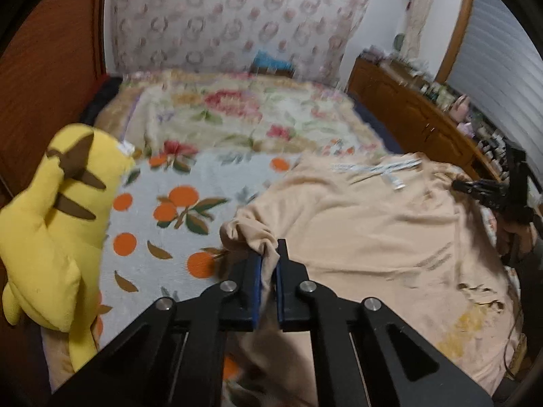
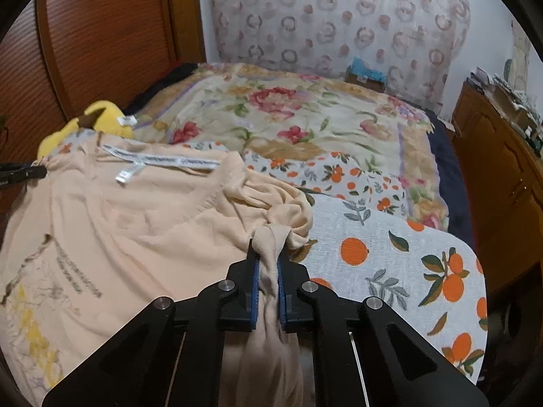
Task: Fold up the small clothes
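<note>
Both my left tongs (image 1: 269, 264) and right tongs (image 2: 269, 254) clamp shirt (image 2: 142, 224) sleeves; spreading stage. Next: lay flat, fold inward.

My count: one peach shirt (image 2: 135, 217); one yellow plush toy (image 1: 57, 230); one orange-print sheet (image 2: 400, 257); one floral blanket (image 2: 298, 115); two tongs, left tongs (image 1: 269, 264), right tongs (image 2: 268, 264), both mine.
</note>
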